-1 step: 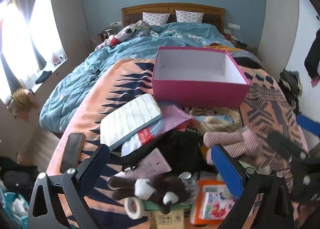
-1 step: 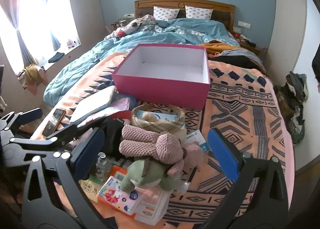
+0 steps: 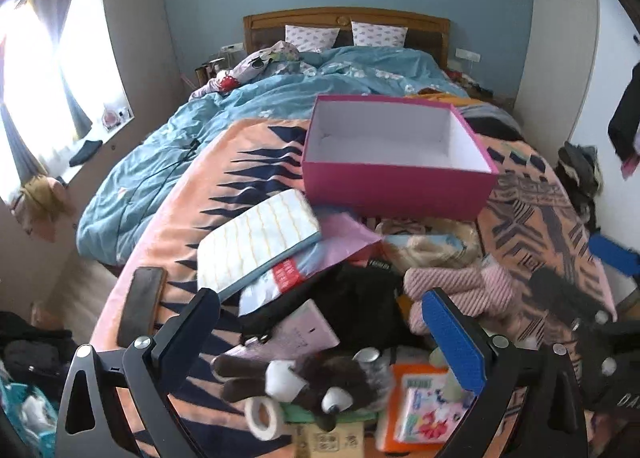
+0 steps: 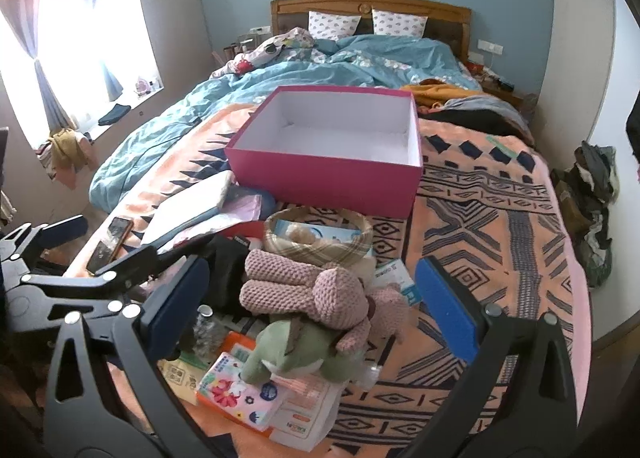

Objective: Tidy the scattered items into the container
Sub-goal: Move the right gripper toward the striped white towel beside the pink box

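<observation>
A: Pink box (image 4: 328, 162), open and showing only its white inside, sits on the bed; the heap of items lies between it and both grippers.

B: Nearest item? The pink knitted toy (image 4: 320, 290) lies just ahead of the right gripper (image 4: 312, 310), long axis crosswise to the jaws; the left gripper (image 3: 320, 338) hangs over the dark plush toy (image 3: 304, 382).

A: Jaws: both wide apart, holding nothing.

B: Against the earlier frames: no difference visible.
</observation>
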A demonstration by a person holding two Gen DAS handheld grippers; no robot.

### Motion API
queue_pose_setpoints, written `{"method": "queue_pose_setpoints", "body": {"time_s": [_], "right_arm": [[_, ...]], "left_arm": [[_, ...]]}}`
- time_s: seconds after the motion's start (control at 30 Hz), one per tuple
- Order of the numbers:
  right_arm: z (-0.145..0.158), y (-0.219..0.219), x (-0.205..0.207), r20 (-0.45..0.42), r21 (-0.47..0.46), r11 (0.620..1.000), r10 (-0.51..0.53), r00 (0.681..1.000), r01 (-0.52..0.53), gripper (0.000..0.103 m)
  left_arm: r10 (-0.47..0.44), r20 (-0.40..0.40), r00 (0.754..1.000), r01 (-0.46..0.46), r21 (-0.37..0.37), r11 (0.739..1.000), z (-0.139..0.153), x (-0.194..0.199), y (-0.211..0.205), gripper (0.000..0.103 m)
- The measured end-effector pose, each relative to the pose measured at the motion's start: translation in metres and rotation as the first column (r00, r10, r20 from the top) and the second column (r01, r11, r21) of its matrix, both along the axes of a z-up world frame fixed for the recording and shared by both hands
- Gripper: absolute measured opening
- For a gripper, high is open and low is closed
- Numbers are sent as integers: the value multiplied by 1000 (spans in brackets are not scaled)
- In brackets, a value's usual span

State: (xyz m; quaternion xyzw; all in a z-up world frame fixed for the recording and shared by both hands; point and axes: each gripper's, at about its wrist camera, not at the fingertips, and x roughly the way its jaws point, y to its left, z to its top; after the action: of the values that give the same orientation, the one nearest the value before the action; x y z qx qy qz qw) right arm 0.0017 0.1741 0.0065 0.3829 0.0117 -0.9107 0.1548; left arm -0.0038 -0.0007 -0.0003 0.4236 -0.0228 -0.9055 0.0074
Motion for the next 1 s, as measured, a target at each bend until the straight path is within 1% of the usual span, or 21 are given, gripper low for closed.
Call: {"method": "queue_pose_setpoints", "body": {"time_s": [0.27, 0.33, 0.53, 1.0], "right_arm": [[-7, -6, -8, -1, 26, 998, -55, 999, 55, 103], [-3, -1, -18, 30, 1, 998, -68, 997, 68, 103], [1, -12, -24, 1, 35, 997, -64, 998, 63, 103], [0, -14, -27, 11, 46, 997, -63, 998, 62, 103]], "left_arm": [[-46, -3, 999, 46, 30, 998, -2, -24, -4, 103], [-58, -4, 998, 58, 38, 998, -3, -30, -6, 103], [-80, -5, 997, 80, 54, 995, -3, -42, -9, 103], [-95, -3, 995, 95, 57, 994, -2, -49, -7, 103]]}}
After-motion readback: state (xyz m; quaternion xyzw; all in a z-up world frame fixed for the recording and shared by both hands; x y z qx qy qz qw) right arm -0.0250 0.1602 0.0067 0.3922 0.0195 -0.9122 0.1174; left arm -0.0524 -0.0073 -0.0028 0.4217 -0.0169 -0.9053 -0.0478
